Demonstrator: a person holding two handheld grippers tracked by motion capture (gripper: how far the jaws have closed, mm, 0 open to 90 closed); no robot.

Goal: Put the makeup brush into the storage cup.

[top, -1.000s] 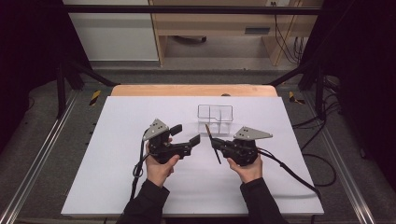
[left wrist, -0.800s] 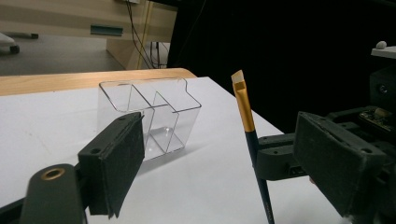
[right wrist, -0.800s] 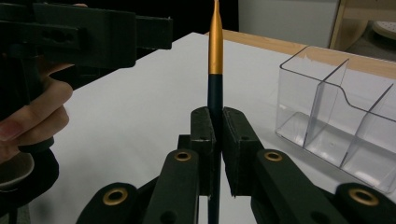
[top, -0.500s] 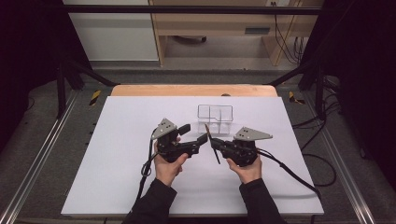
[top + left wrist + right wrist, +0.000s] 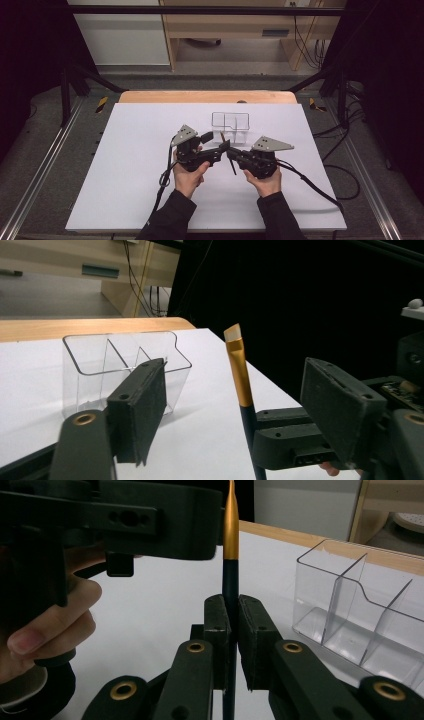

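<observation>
Brush point(image 5: 227, 152), a slim make-up one with a dark handle, a gold ferrule and a pale slanted tip, stood clamped in the right claw point(image 5: 234, 154) above the middle of the desk point(image 5: 130, 195), slightly toward its far edge. In the right gripper view the two black pads were pressed flat against the dark handle point(image 5: 230, 587), and the gold ferrule point(image 5: 230, 525) rose straight up from them. From the high view the brush leaned, its tip toward the far edge and its handle end toward the near edge. The left claw point(image 5: 221, 148) faced the right one, almost nose to nose with it, and its jaws had just been closing. In the left gripper view the brush point(image 5: 240, 372) stood between the two pads, but a clear gap remained on either side of it, so the left claw gripped nothing and was still released. A clear plastic organizer point(image 5: 230, 122) with inner dividers sat on the white desk just beyond the claws, nearer the far edge; its compartments looked empty. Each claw was carried by a hand, the left hand point(image 5: 189, 175) and the right hand point(image 5: 265, 182), both in dark sleeves coming in from the near edge. No brand, label or readable writing could be made out on the brush, the organizer or the claws.
</observation>
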